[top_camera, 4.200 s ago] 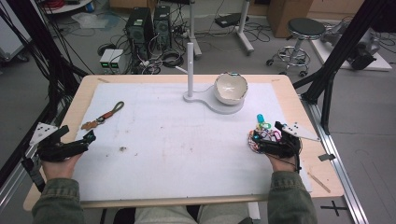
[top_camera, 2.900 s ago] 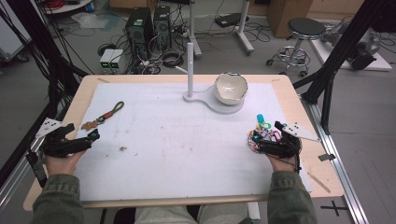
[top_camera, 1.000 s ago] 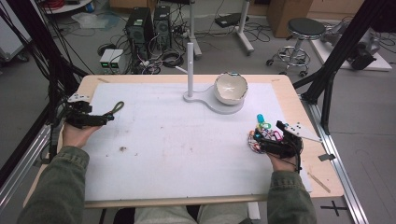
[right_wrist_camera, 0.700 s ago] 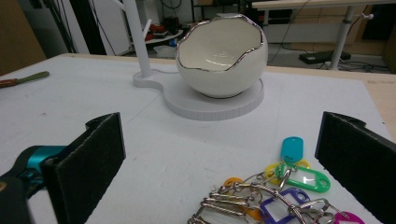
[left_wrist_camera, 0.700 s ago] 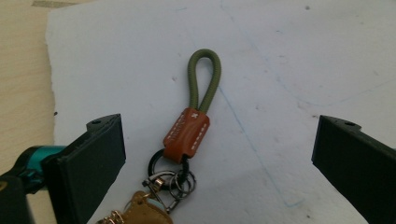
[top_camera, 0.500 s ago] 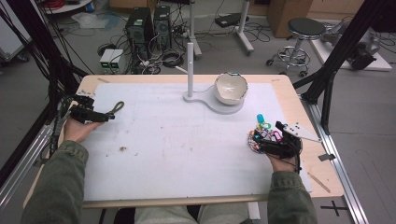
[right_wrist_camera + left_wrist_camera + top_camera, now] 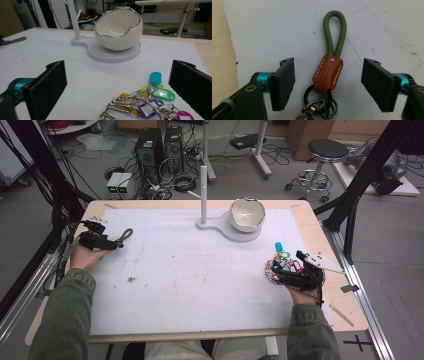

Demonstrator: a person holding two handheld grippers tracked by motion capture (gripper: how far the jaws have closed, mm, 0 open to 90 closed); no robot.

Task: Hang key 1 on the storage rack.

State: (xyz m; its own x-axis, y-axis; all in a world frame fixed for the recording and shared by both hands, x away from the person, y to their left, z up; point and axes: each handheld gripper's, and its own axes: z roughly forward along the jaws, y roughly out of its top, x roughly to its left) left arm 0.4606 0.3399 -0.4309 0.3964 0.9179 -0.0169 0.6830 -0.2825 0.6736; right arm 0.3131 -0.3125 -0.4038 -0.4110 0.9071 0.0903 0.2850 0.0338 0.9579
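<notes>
Our left tool [image 7: 328, 85] sits low over the key strap [image 7: 329, 72] at the left side of the worktop [image 7: 200, 285]. The strap lies flat on the white mat. It has a green cord loop [image 7: 335, 32], a brown leather tab and dark metal rings [image 7: 322, 102]. The two black jaws stand one on each side of the leather tab. They have just been closing in, but there are gaps on both sides, so they are not touching the strap.

Our right tool [image 7: 117, 82] rests at the right side of the worktop with its jaws wide apart and nothing held. A bunch of bright key tags [image 7: 147, 102] lies on the mat between those jaws. Farther back, a white bowl [image 7: 117, 27] shaped like a cracked egg stands on a round white base [image 7: 112, 53] with a thin white post [image 7: 203, 195] beside it.
</notes>
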